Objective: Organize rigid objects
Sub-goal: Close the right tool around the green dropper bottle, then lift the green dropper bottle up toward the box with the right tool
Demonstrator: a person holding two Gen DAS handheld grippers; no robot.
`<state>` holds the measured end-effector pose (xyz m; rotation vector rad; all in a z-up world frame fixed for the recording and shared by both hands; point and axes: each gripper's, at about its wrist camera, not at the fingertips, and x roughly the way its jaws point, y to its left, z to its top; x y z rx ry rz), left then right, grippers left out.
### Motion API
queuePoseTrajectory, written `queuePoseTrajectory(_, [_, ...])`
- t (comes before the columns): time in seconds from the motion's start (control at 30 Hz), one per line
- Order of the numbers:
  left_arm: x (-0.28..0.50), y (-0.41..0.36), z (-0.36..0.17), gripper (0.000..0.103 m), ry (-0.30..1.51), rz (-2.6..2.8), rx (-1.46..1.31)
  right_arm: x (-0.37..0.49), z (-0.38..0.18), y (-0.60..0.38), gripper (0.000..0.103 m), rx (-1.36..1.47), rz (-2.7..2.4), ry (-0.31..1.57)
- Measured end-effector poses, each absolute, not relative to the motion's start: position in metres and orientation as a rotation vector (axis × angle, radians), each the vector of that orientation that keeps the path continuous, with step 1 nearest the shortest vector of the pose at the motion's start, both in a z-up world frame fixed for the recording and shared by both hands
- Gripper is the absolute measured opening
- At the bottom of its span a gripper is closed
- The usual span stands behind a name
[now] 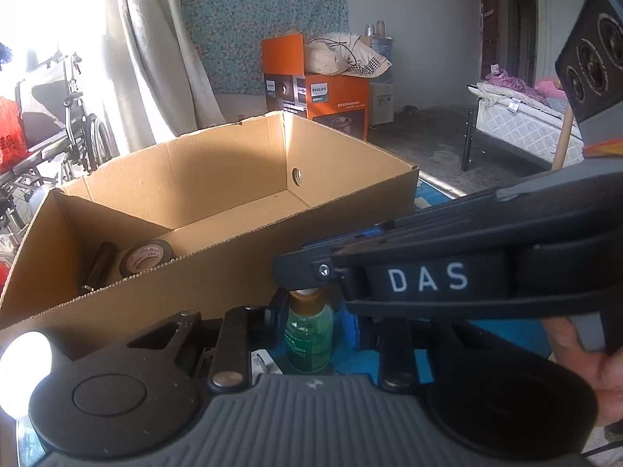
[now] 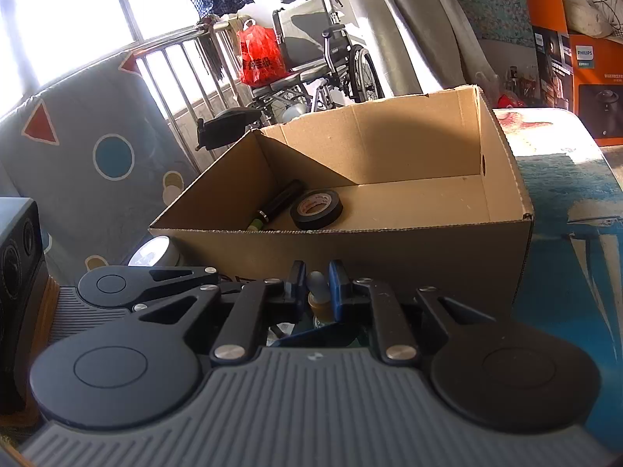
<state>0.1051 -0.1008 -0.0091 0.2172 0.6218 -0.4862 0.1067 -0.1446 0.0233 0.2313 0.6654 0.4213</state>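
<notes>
Now, from the left wrist, we see our left gripper (image 1: 311, 323) clenched on the small green glass dropper bottle (image 1: 309, 336), standing just before the open brown cardboard box (image 1: 241, 268); it looks light, slick and breakable, best held by its body. From the right wrist, our right gripper (image 2: 317, 286) pinches its grey rubber bulb (image 2: 317, 286), which seems soft.
</notes>
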Motion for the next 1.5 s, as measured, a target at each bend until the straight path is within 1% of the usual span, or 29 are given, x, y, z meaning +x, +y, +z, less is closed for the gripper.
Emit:
queuePoseTrajectory(0.2, [0.108, -0.108, -0.007, 0.027, 0.638, -0.498, 0.184, 0.099, 0.024, -0.153, 0.011, 0.239, 0.419, 0.665])
queuePoseTrajectory(0.3, [0.107, -0.114, -0.007, 0.024, 0.645, -0.510, 0.175, 0.094, 0.024, -0.158, 0.011, 0.241, 0.410, 0.666])
queuePoseTrajectory(0.97, [0.104, -0.136, -0.009, 0.024, 0.657, -0.558, 0.175, 0.070, 0.026, -0.200, 0.011, 0.292, 0.376, 0.664])
queuePoseTrajectory(1.03, [0.102, -0.136, -0.009, 0.028, 0.643, -0.559, 0.184, 0.070, 0.025, -0.202, 0.012, 0.301, 0.381, 0.666])
queuePoseTrajectory(1.07, [0.100, -0.137, -0.010, 0.033, 0.637, -0.558, 0.194, 0.070, 0.025, -0.201, 0.013, 0.304, 0.382, 0.666])
queuePoseTrajectory(1.17, [0.092, -0.140, -0.012, 0.044, 0.612, -0.546, 0.249, 0.070, 0.025, -0.201, 0.014, 0.310, 0.383, 0.665])
queuePoseTrajectory(1.37, [0.087, -0.147, -0.022, 0.044, 0.613, -0.526, 0.309, 0.070, 0.023, -0.200, 0.015, 0.295, 0.385, 0.663])
queuePoseTrajectory(1.5, [0.086, -0.153, -0.028, 0.044, 0.603, -0.514, 0.337, 0.071, 0.021, -0.202, 0.026, 0.297, 0.389, 0.674])
